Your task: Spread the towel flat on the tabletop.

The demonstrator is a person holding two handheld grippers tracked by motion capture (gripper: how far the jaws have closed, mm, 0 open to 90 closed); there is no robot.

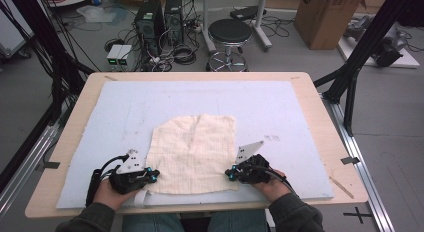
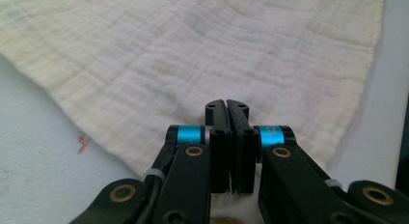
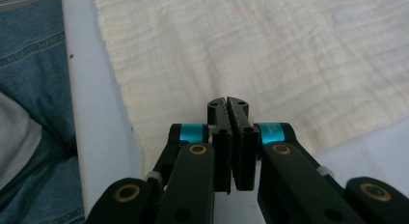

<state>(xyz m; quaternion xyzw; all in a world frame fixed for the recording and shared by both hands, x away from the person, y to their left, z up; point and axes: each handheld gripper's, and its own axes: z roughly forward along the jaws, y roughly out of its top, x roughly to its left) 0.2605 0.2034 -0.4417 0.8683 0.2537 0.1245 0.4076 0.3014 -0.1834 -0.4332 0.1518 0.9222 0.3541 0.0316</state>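
Okay, both my claws are down at the near edge of the cream cloth [image 1: 194, 154], which lies spread on the pale blue mat [image 1: 100, 122] in the middle of the table [image 1: 320, 117]. My left gripper [image 2: 226, 105] has its jaws pressed together at the near left corner, and it looks like a pinch on the fabric, though I can't see the fold between the pads. My right gripper [image 3: 227, 102] is likewise clamped at the near right corner. So the grasp looks made, I'd say. The cloth is still flat and unfolded, its far edge a bit rumpled. Lifting and folding are all ahead of me.
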